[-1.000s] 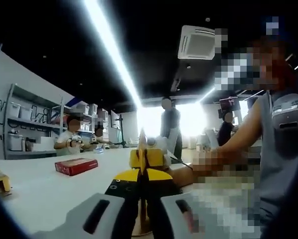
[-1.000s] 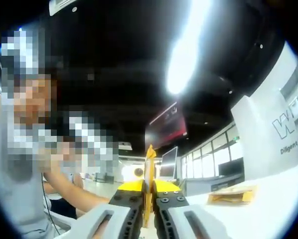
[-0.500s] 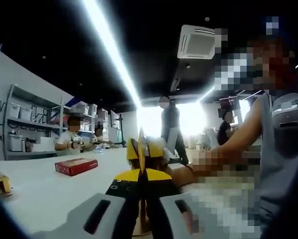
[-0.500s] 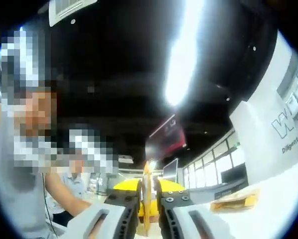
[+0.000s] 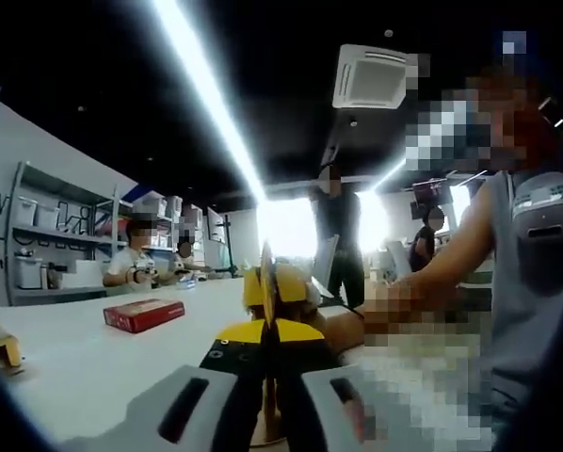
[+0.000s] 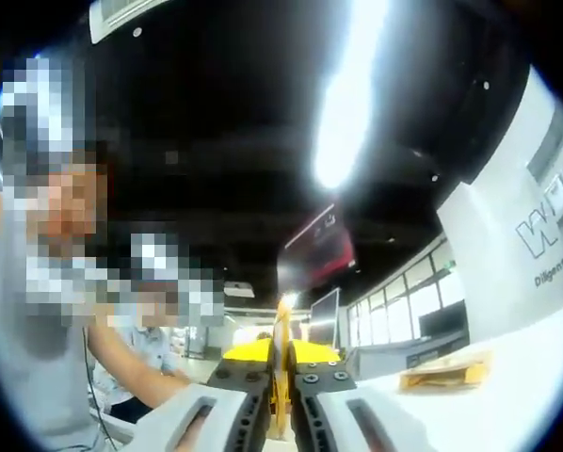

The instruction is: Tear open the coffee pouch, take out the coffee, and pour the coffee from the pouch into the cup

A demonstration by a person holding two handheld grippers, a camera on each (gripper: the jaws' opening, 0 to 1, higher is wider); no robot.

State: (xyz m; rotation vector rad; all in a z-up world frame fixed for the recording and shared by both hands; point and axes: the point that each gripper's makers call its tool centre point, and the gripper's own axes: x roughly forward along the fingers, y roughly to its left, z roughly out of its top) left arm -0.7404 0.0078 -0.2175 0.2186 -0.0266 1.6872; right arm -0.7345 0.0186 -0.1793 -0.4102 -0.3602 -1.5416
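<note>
Both grippers pinch the same yellow coffee pouch, held edge-on and upright in the air above the white worktop [image 5: 84, 358]. In the left gripper view the left gripper [image 5: 269, 334] has its jaws closed on the pouch [image 5: 267, 287], whose thin edge sticks up between them; in the right gripper view the right gripper [image 6: 281, 372] is likewise clamped on the pouch [image 6: 281, 330]. The two grips seem to sit close together along the top edge, which probably sets up a tear: pulling the hands apart or twisting them would rip the seal. No open tear is visible, so the pouch looks unopened, though the edge-on angle hides most of it. A red box [image 5: 143, 314] lies flat on the worktop well to the side, and a tan packet [image 6: 446, 369] lies on the worktop in the right gripper view. Holding the pouch upright likely keeps the coffee from spilling once it opens.
</note>
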